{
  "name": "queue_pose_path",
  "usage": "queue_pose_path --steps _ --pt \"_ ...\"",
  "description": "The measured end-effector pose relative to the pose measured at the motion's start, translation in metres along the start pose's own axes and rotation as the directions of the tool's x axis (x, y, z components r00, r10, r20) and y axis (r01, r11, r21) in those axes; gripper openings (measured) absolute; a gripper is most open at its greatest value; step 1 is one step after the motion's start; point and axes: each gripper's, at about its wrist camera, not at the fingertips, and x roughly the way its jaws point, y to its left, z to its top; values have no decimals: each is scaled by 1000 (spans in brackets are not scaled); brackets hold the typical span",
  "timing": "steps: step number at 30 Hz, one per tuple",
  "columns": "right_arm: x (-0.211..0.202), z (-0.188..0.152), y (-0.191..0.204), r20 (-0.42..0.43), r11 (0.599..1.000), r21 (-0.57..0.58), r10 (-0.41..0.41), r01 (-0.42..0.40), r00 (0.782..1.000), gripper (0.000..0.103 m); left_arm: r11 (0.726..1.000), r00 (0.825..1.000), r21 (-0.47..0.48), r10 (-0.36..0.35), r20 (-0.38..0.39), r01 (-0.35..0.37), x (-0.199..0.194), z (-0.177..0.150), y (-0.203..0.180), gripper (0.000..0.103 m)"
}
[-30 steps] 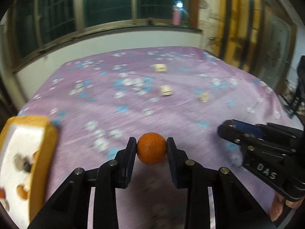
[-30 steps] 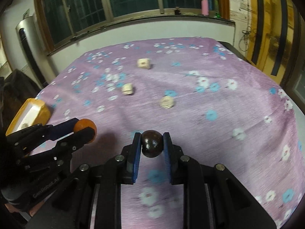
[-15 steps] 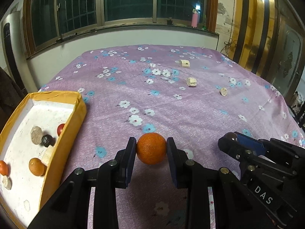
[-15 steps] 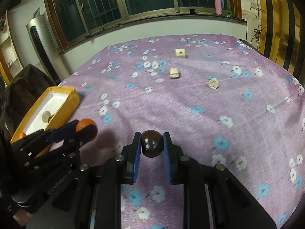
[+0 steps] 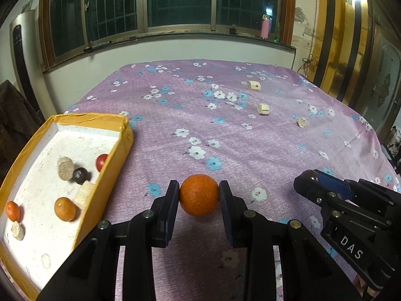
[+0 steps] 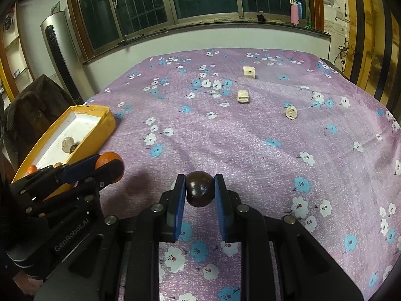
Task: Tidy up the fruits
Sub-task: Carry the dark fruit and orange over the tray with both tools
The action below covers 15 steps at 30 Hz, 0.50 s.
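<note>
My left gripper is shut on an orange and holds it above the purple flowered cloth, just right of the yellow tray. The tray holds several fruits and pale pieces: two oranges, a red fruit and a dark fruit. My right gripper is shut on a dark brown round fruit above the cloth. In the right wrist view the left gripper with its orange is at the left, beside the tray. The right gripper shows in the left wrist view at lower right.
Three pale pieces lie on the cloth farther back: a cube, a block and a round piece. A wall with windows stands behind the bed. A dark jacket hangs at the left, gold panels at the right.
Both grippers have pulled back and turned left while keeping their fruits. The tray has come more fully into view at the left, and the three pale pieces now look farther off.
</note>
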Motion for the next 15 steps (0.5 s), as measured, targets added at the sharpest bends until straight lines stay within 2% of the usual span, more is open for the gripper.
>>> queue_pose_path --steps 15 --pt "-5 0 9 19 1000 -10 23 -23 1000 24 995 997 -71 74 18 -72 -18 -2 38 32"
